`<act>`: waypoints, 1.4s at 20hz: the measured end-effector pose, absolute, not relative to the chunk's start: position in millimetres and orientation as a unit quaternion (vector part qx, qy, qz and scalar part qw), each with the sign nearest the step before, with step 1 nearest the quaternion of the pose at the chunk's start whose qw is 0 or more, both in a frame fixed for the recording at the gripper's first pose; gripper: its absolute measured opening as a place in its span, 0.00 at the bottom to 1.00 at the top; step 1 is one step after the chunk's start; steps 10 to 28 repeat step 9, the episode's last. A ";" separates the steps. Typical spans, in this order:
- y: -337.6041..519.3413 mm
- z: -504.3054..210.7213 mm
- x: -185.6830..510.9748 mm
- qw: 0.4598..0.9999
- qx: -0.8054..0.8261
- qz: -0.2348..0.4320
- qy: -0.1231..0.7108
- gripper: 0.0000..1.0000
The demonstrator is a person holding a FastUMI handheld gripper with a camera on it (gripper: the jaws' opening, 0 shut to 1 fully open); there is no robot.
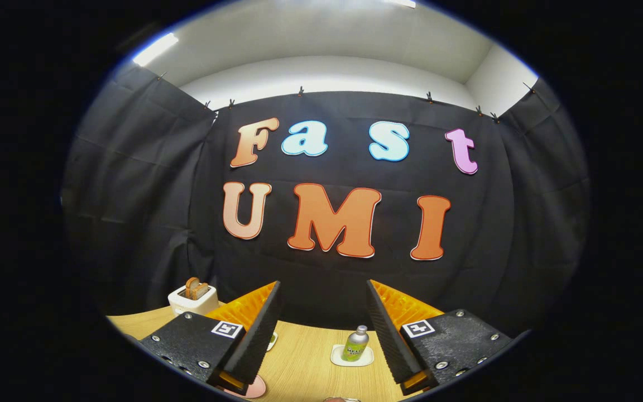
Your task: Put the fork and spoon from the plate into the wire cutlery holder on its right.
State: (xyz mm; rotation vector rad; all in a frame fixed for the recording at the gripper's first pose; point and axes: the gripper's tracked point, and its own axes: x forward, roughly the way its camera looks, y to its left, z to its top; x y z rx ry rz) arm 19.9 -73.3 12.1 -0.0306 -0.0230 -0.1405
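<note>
Hand-held gripper [323,312] fingers spread; bottle [355,344] between; toaster [192,298] beyond.

- Tabletop [305,363]: light wood grain, running back to the black cloth wall.
- Toaster [193,300]: white, at about 10 o'clock from the tongs [321,318], at the far edge by the cloth; a brown slice stands in its slot.
- Bottle [356,344]: small, green label, silver cap, upright on a white coaster [351,357], at 1 o'clock between the spread fingers.
- Pink round item [253,387]: at 7 o'clock, partly hidden under the left finger.
</note>
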 end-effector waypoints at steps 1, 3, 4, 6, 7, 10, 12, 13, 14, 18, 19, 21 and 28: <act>-73.6 11.6 20.1 0.997 -0.014 -0.070 -0.011 0.88; -73.6 10.4 19.8 0.997 -0.012 -0.071 -0.010 0.88; -73.9 10.4 20.6 0.997 -0.012 -0.071 -0.010 0.88; -74.7 11.0 20.4 0.997 -0.014 -0.072 -0.011 0.88; -74.9 11.0 19.4 0.997 -0.015 -0.072 -0.010 0.88; -74.6 9.8 19.0 0.997 -0.015 -0.072 -0.009 0.88; -74.6 9.8 19.0 0.997 -0.015 -0.072 -0.009 0.88; -74.6 9.8 19.0 0.997 -0.015 -0.072 -0.009 0.88; -74.6 9.8 19.0 0.997 -0.015 -0.072 -0.009 0.88; -74.6 9.8 19.0 0.997 -0.015 -0.072 -0.009 0.88; -74.6 9.8 19.0 0.997 -0.015 -0.072 -0.009 0.88; -74.6 9.8 19.0 0.997 -0.015 -0.072 -0.009 0.88; -74.6 9.8 19.0 0.997 -0.015 -0.072 -0.009 0.88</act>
